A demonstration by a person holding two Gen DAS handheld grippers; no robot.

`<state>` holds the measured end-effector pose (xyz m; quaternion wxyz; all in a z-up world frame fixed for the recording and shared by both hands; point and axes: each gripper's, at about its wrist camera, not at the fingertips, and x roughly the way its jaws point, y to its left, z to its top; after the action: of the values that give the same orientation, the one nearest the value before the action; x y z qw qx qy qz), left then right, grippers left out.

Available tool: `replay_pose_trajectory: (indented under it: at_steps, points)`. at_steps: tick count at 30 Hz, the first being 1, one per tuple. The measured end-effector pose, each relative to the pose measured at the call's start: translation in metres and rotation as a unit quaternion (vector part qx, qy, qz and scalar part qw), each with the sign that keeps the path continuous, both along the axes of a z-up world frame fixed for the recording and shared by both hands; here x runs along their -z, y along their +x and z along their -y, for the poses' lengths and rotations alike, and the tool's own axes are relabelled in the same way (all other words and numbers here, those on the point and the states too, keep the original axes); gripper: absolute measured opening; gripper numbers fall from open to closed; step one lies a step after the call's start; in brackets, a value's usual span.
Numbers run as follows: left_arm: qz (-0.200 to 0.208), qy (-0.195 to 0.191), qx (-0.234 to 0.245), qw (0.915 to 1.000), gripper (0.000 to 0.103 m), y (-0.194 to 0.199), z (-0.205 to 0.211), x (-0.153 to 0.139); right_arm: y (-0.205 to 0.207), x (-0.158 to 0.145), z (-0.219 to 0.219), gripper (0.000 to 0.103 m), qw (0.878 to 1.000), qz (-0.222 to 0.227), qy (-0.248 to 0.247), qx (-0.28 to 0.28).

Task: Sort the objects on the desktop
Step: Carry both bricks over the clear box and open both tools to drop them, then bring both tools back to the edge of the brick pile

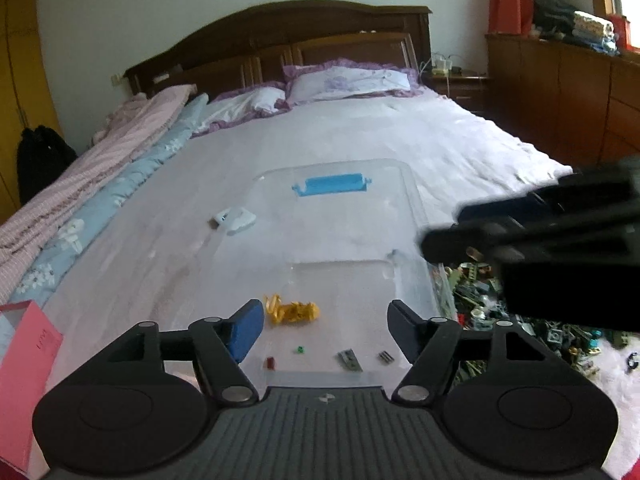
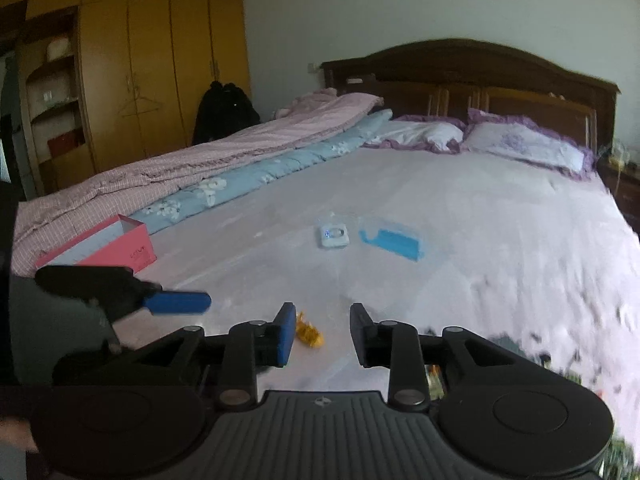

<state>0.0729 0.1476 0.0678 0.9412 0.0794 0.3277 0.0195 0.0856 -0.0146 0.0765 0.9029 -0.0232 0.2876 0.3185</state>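
Observation:
A clear plastic box (image 1: 404, 184) with a blue handle (image 1: 332, 185) lies on the bed. Inside it sit a heap of yellow pieces (image 1: 292, 309) and a few small bricks: green (image 1: 299, 349), red (image 1: 271, 362), grey (image 1: 350, 360). A pile of mixed dark bricks (image 1: 492, 312) lies to its right. My left gripper (image 1: 326, 320) is open and empty over the box's near end. My right gripper (image 2: 322, 330) is open and empty, just right of the yellow pieces (image 2: 308, 333). It also shows blurred in the left wrist view (image 1: 460, 232).
A pink box (image 2: 100, 246) stands at the left by the folded quilts (image 2: 224, 168). A small white case (image 2: 333, 235) lies beside the blue handle (image 2: 390, 243). Pillows and a wooden headboard (image 1: 280, 40) are at the far end.

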Motion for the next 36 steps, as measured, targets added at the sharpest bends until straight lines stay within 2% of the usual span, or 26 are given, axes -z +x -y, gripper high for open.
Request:
replay_pose_trajectory:
  at_steps: [1, 3, 10, 13, 20, 23, 28, 31, 33, 34, 36]
  points:
    - [-0.002, 0.004, 0.000, 1.0000, 0.076, -0.002, 0.000, 0.002, -0.003, 0.004, 0.005, 0.032, 1.000, -0.004, 0.001, 0.002]
    - [-0.002, 0.010, -0.004, 0.9999, 0.077, -0.006, -0.001, 0.005, -0.008, 0.011, 0.016, 0.034, 1.000, -0.012, 0.003, 0.007]
    - [0.006, -0.023, -0.019, 0.9995, 0.083, -0.019, -0.016, -0.002, -0.011, 0.057, 0.023, 0.034, 0.997, -0.071, -0.027, -0.023]
    - [0.006, -0.029, -0.021, 0.9993, 0.085, -0.023, -0.018, -0.007, -0.006, 0.079, 0.005, 0.034, 0.993, -0.089, -0.048, -0.053]
    - [0.008, -0.038, -0.030, 0.9988, 0.087, -0.037, -0.017, -0.014, -0.004, 0.116, -0.050, 0.034, 0.982, -0.088, -0.110, -0.126]
    - [0.007, -0.040, -0.042, 0.9983, 0.087, -0.052, -0.018, -0.013, -0.004, 0.123, -0.057, 0.034, 0.980, -0.090, -0.118, -0.133]
    - [-0.006, -0.069, -0.038, 0.9969, 0.087, -0.076, -0.026, -0.003, -0.007, 0.131, -0.053, 0.034, 0.978, -0.096, -0.117, -0.144]
    - [-0.018, -0.068, -0.039, 0.9968, 0.087, -0.080, -0.025, 0.006, -0.008, 0.132, -0.059, 0.030, 0.973, -0.097, -0.133, -0.159]
    - [-0.024, -0.071, -0.039, 0.9964, 0.087, -0.079, -0.025, 0.010, -0.014, 0.133, -0.062, 0.020, 0.971, -0.086, -0.145, -0.168]
    - [-0.026, -0.072, -0.038, 0.9963, 0.087, -0.079, -0.025, 0.012, -0.016, 0.132, -0.062, 0.012, 0.971, -0.085, -0.146, -0.169]
    - [-0.026, -0.074, -0.035, 0.9963, 0.087, -0.079, -0.022, 0.012, -0.020, 0.129, -0.055, 0.010, 0.974, -0.089, -0.137, -0.159]
